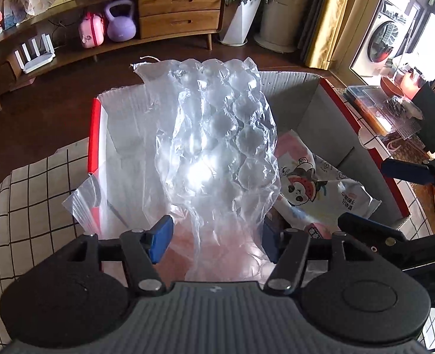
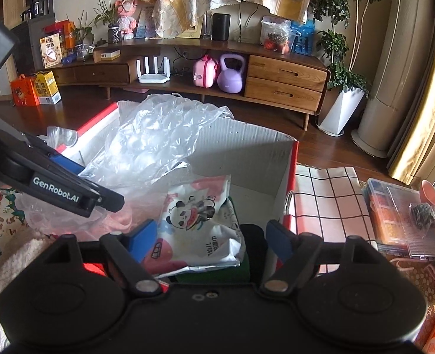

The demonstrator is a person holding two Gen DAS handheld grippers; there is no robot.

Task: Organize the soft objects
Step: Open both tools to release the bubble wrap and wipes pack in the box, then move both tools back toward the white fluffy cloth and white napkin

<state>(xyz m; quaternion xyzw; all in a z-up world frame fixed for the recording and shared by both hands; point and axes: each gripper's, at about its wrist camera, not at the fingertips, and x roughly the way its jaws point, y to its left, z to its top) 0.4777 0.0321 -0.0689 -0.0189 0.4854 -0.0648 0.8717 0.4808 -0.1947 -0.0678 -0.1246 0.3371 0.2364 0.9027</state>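
Observation:
A sheet of clear bubble wrap (image 1: 217, 147) (image 2: 158, 141) lies draped in the left half of a white cardboard box (image 1: 305, 103) (image 2: 246, 147) with red edges, its far end sticking up over the rim. My left gripper (image 1: 216, 239) (image 2: 90, 180) is open, its blue pads either side of the wrap's near end without pressing it. A soft pack printed with a panda (image 1: 314, 188) (image 2: 199, 215) lies in the box's right half. My right gripper (image 2: 211, 240) (image 1: 385, 197) hangs open just above that pack, holding nothing.
A clear zip bag (image 1: 84, 200) (image 2: 61, 135) hangs over the box's left wall. The box sits on a checked cloth (image 1: 34, 206) (image 2: 329, 200). A plastic organiser case (image 2: 400, 221) lies to the right. A wooden cabinet (image 2: 285, 79) stands across the floor.

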